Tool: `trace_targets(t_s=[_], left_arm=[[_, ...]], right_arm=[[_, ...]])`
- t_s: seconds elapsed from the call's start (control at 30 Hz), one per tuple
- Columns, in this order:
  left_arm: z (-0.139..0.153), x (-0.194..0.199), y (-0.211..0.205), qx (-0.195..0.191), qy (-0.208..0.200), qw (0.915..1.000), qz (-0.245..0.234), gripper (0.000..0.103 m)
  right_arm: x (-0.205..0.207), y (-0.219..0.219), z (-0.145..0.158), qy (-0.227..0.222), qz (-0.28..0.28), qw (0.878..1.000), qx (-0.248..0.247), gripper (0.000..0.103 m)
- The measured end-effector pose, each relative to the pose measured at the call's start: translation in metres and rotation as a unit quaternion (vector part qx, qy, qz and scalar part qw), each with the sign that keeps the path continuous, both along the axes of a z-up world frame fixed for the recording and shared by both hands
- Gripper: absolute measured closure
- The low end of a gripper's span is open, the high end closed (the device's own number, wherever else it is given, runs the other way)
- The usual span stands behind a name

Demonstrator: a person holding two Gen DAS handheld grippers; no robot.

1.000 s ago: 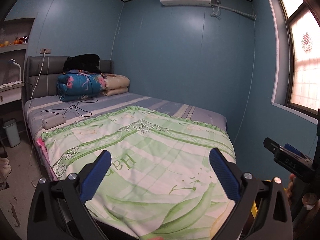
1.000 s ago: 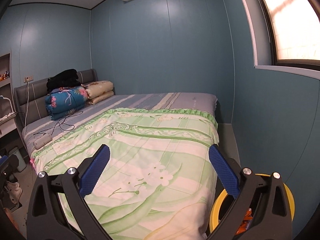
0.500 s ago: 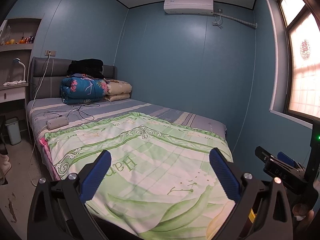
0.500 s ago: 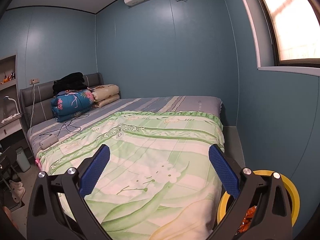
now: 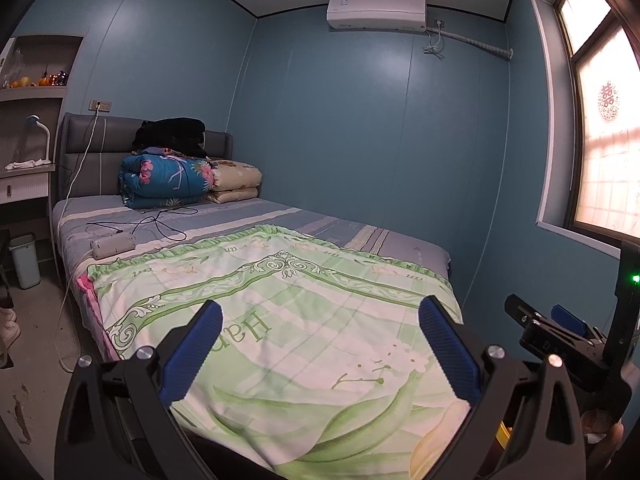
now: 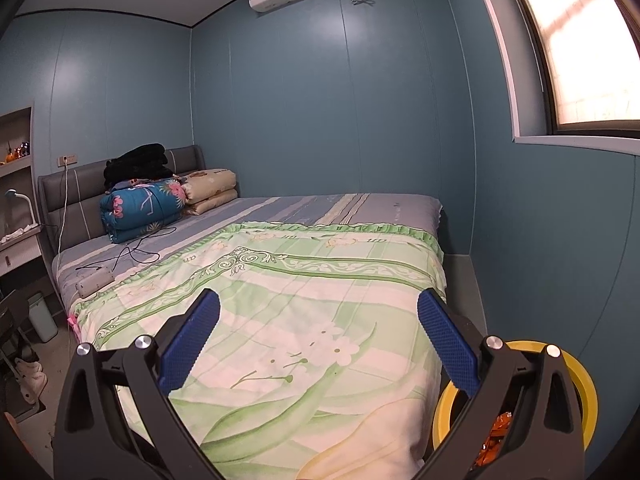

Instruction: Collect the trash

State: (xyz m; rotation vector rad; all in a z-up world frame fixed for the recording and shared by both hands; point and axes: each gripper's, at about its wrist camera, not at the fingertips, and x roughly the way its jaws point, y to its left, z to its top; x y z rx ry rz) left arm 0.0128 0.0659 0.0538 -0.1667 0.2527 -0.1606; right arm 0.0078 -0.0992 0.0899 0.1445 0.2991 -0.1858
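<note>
My left gripper (image 5: pixel 320 350) is open above the foot of the bed, nothing between its blue pads. My right gripper (image 6: pixel 318 344) is open too, also over the foot of the bed, empty. In the left wrist view the right gripper (image 5: pixel 560 328) shows at the right edge, held by a hand (image 5: pixel 604 436). A yellow-rimmed bin (image 6: pixel 584 396) stands on the floor right of the bed, with orange wrappers (image 6: pixel 494 436) inside; my right finger hides part of it. I see no loose trash on the bed.
The bed (image 6: pixel 380 208) carries a green floral blanket (image 5: pixel 280 312), folded quilts (image 5: pixel 168 178) by the headboard, and a power strip (image 5: pixel 112 246) with cables. A pale small bin (image 5: pixel 26 260) and shoes (image 6: pixel 30 376) are on the floor at left. Blue wall and window at right.
Both cameras have tilted upward and drawn back a little: more ceiling and the air conditioner show now. Both grippers stay open and empty.
</note>
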Motion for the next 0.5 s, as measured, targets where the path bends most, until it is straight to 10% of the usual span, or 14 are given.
trace_targets(t_s=[0.5], left_arm=[[0.0016,-0.001,-0.0016,0.001,-0.003,1.0,-0.005,0.008]], right_arm=[[0.0015,-0.0002,-0.0015,0.006,0.001,1.0,0.001,0.008]])
